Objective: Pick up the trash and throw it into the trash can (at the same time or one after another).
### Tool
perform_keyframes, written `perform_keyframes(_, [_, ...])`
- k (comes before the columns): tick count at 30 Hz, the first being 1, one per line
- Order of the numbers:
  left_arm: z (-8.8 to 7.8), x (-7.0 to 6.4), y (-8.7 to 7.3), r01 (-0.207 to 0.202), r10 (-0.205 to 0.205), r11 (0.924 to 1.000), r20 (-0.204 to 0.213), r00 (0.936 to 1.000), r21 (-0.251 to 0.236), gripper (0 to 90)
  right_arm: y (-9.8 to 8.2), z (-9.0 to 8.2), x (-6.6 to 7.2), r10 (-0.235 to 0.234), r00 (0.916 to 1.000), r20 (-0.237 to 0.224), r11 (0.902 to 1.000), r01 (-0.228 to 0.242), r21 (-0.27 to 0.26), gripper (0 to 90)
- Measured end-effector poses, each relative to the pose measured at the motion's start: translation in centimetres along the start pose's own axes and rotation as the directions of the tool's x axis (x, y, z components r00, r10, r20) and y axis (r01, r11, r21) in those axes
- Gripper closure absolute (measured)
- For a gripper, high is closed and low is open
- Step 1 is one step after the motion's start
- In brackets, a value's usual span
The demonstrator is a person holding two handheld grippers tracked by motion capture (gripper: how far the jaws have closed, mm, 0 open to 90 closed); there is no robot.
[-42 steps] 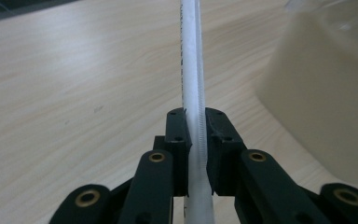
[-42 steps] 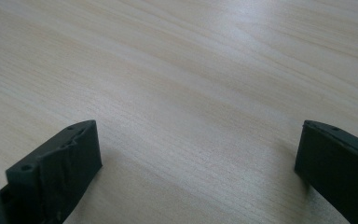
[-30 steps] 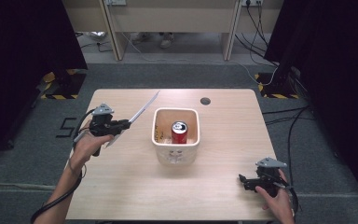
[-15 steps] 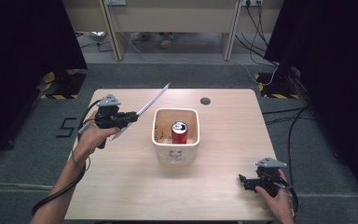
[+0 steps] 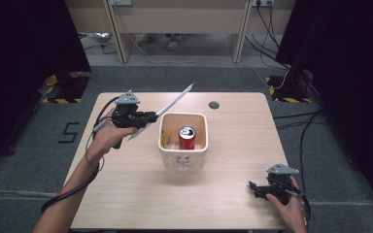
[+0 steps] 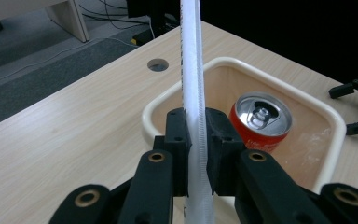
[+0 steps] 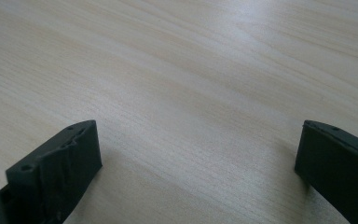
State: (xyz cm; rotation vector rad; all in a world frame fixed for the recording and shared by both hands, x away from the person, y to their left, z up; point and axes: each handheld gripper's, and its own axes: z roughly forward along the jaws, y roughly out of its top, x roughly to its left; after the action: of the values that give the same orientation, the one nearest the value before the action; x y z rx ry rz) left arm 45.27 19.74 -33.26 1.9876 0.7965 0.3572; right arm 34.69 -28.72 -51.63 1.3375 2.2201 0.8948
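Left tool [image 6: 195, 140] is clamped on the white strip [image 5: 174, 102], its tip overhanging the tub [image 5: 161, 145]. Tilt it down beside the can [image 5: 186, 137]. Right tool [image 5: 256, 187] rests apart.

**Pale wood, matt black plastic, bright metal**

The bench [image 7: 205, 70] has a light wood-grain surface, smooth with a faint sheen. The cream tub [image 6: 270, 81] looks like smooth plastic, dull inside. The can [image 6: 260, 120] has a shiny brushed-metal top and glossy red sides. The white strip [image 6: 193, 93] looks thin and semi-matt, with a finely toothed edge. Both tongs, left [image 6: 196, 135] and right [image 7: 198, 154], are matt black plastic, slightly rough at the pads. The floor [image 5: 175, 77] is grey carpet.
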Motion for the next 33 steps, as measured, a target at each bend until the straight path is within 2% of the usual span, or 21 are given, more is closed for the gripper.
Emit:
perform_keyframes(10, [2.2, -1.3, 1.6, -0.013, 0.013, 0.9999, 0.047, 0.9988, -0.005, 79.7, 0.0, 0.0, 0.0, 0.000, 1.0000, 0.000, 1.0000, 0.000, -0.001, 0.3])
perform_keyframes(16, [3.8, -1.7, 1.9, -0.011, 0.010, 0.9999, 0.064, 0.9979, 0.004, 79.7, 0.0, 0.0, 0.0, -0.003, 1.0000, -0.001, 1.0000, 0.003, 0.000, 0.3])
perform_keyframes(33, [4.8, -2.1, 2.5, -0.011, 0.011, 0.9999, 0.072, 0.9973, 0.003, 79.6, 0.0, 0.0, 0.0, -0.006, 1.0000, -0.004, 1.0000, 0.006, 0.000, 0.3])
